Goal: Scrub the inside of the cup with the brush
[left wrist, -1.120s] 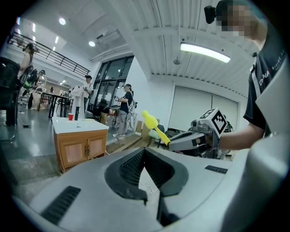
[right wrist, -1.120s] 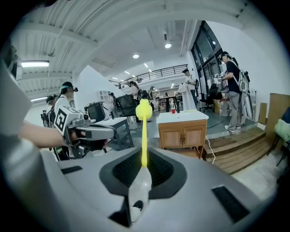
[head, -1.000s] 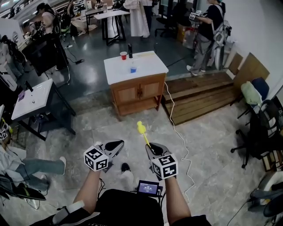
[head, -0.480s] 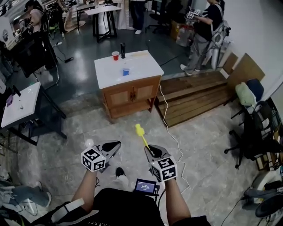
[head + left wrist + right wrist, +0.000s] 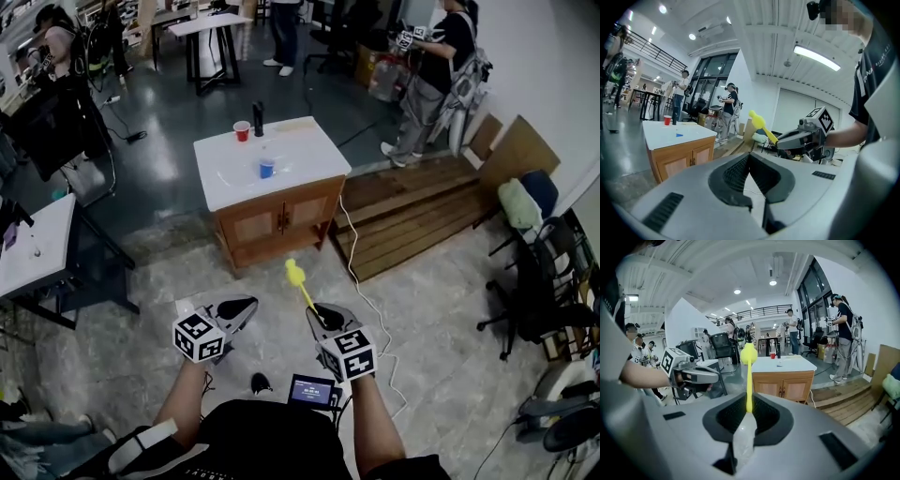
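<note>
A person, seen from above, holds 2 hand-held grippers out over a pale tiled floor [image 5: 441, 314], 1 in each hand. The left hand-held gripper [image 5: 246, 306] is clenched, with nothing between its jaws. The right hand-held gripper [image 5: 318, 310] is grasping 1 brush [image 5: 297, 276] by its handle, and the yellow head points away toward the far side. Well beyond both stands 1 white-topped wooden counter [image 5: 309, 142] carrying 3 things. These are 1 red cup [image 5: 242, 130] at the far left corner, 1 dark upright object [image 5: 258, 117] just right of it, and 1 blue cup [image 5: 267, 168] nearer the middle. The brush is well apart from both cups. 1 white cable [image 5: 373, 281] trails across the floor from the counter's right side, and 1 low wooden platform [image 5: 422, 202] lies to its right. 1 person with a backpack [image 5: 433, 66] stands at the far right.
</note>
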`<action>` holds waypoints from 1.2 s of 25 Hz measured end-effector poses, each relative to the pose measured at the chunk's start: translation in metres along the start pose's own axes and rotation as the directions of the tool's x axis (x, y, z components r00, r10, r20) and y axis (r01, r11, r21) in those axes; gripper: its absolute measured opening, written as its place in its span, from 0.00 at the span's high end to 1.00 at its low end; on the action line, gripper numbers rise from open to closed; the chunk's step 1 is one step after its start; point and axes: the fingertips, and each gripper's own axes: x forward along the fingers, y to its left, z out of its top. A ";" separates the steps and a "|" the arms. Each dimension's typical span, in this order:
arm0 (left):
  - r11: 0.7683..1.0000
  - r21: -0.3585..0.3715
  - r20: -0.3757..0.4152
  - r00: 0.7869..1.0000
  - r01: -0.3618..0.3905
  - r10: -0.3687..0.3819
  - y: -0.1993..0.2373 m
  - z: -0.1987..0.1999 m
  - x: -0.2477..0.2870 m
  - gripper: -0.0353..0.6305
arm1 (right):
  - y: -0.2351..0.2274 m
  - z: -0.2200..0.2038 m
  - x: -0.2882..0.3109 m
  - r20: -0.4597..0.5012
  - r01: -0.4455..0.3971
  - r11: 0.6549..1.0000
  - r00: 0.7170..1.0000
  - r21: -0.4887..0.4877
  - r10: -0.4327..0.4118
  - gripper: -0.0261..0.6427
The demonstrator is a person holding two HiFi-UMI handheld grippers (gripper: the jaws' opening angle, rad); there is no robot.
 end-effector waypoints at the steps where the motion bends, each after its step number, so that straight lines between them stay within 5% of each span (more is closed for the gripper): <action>1: 1.000 0.003 -0.004 1.000 0.001 -0.001 0.006 0.001 -0.001 0.94 | 0.000 0.004 0.005 0.001 0.005 1.000 1.000 0.001 -0.005 0.90; 15: 0.998 -0.057 -0.033 0.999 -0.014 0.012 0.063 -0.005 0.018 0.94 | -0.020 0.021 0.061 -0.025 -0.001 1.000 1.000 0.025 0.002 0.90; 30: 0.993 -0.066 -0.047 0.994 -0.101 0.098 0.153 0.043 0.097 0.94 | -0.126 0.078 0.140 -0.019 -0.057 0.998 0.998 0.004 0.057 0.90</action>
